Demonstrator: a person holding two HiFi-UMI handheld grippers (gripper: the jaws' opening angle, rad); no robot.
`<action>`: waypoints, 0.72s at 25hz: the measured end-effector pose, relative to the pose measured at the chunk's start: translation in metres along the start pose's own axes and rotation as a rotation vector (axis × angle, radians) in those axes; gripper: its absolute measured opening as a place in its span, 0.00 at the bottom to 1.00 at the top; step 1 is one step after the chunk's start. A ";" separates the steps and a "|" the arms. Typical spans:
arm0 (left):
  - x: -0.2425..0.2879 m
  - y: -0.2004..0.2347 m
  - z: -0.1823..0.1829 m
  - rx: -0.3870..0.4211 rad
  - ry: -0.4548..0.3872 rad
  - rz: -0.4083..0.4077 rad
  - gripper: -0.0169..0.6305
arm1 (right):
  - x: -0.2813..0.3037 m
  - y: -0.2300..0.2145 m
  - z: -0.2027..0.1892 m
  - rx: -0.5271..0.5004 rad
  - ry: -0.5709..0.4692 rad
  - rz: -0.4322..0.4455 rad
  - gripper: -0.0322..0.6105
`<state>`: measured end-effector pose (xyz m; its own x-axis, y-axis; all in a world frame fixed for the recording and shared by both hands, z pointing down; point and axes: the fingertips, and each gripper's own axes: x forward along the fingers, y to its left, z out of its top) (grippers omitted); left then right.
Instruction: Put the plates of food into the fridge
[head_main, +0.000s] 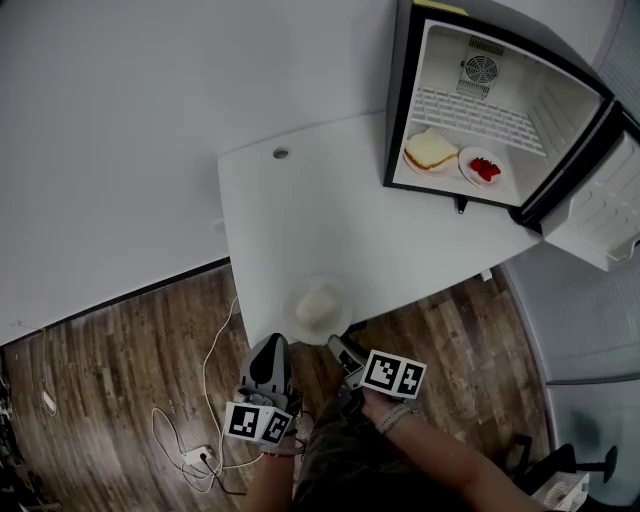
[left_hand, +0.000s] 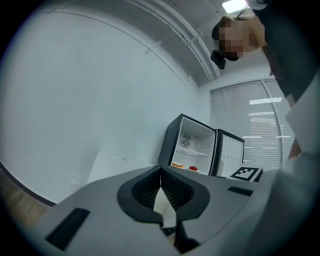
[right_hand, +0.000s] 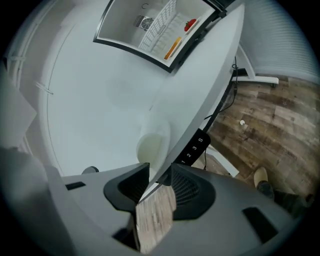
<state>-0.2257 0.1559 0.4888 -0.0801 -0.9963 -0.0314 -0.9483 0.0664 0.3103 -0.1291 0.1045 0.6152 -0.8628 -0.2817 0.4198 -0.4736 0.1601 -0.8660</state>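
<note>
Fingers (left_hand: 147, 192) on the left gripper (left_hand: 160, 174) are closed together, tips meeting, nothing between them. On the right gripper (right_hand: 160, 175) the fingers (right_hand: 187, 192) stand apart, and the white surface's (right_hand: 125, 100) near edge shows in the gap, unpinched. Just ahead, near that edge, sits a plate (head_main: 318, 306) of pale food. At the far corner the fridge (head_main: 398, 100) stands open, holding a sandwich plate (head_main: 431, 152) beside a strawberry plate (head_main: 483, 167).
</note>
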 end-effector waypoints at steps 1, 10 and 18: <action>-0.001 0.001 -0.001 0.000 0.001 0.003 0.04 | 0.003 0.001 0.000 0.024 -0.002 0.008 0.22; -0.003 0.004 -0.006 -0.008 0.017 0.007 0.04 | 0.020 -0.003 0.003 0.155 0.005 0.016 0.22; 0.002 0.004 -0.010 -0.015 0.037 0.002 0.04 | 0.021 -0.008 0.004 0.271 0.004 0.006 0.17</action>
<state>-0.2270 0.1533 0.4995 -0.0704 -0.9975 0.0041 -0.9434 0.0679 0.3247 -0.1424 0.0938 0.6300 -0.8662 -0.2778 0.4153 -0.4045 -0.0979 -0.9093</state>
